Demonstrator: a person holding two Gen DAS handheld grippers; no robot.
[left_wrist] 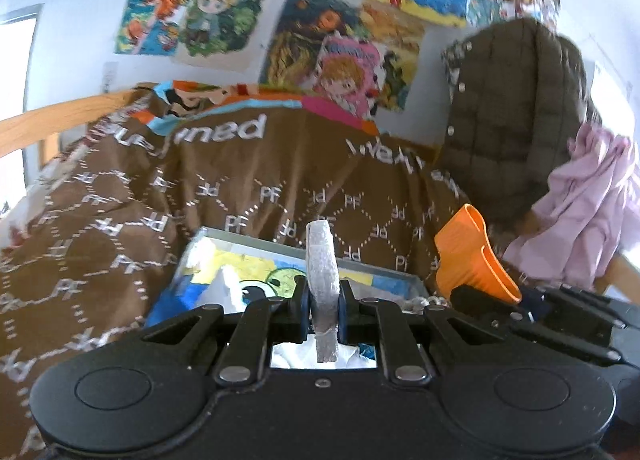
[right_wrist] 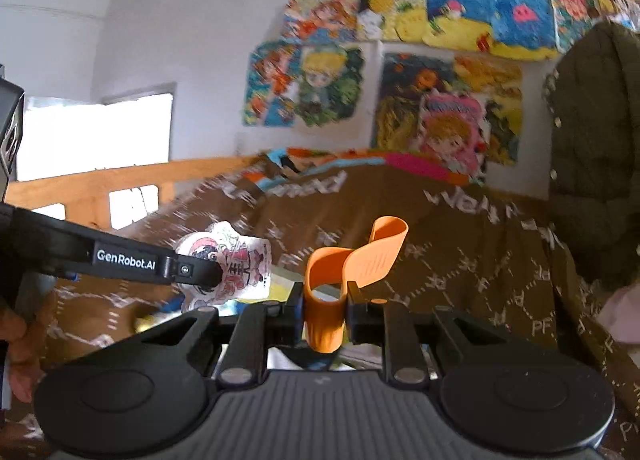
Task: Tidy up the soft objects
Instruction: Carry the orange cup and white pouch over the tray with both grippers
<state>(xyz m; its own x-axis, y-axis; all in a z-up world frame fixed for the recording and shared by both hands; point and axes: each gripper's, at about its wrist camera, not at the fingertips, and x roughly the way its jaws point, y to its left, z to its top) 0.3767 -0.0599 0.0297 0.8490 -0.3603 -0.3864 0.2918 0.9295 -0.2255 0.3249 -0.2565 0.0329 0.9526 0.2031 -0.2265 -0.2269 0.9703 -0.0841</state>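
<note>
My left gripper (left_wrist: pixel 323 310) is shut on a flat soft piece seen edge-on as a grey-white strip (left_wrist: pixel 322 260). In the right wrist view the same piece shows its face, a white cutout with a red cartoon print (right_wrist: pixel 232 264), held at the tip of the left gripper (right_wrist: pixel 208 274). My right gripper (right_wrist: pixel 324 310) is shut on a bent orange soft strip (right_wrist: pixel 348 264), held above the bed. That orange strip also shows in the left wrist view (left_wrist: pixel 472 256), to the right. A shallow box with a colourful picture (left_wrist: pixel 248 276) lies on the brown blanket (left_wrist: pixel 120 227) below both grippers.
A wooden bed rail (right_wrist: pixel 120 183) runs along the left. A dark quilted jacket (left_wrist: pixel 516 107) hangs at the right, with a pink cloth (left_wrist: pixel 588 203) beside it. Colourful posters (right_wrist: pixel 400 71) cover the white wall behind the bed.
</note>
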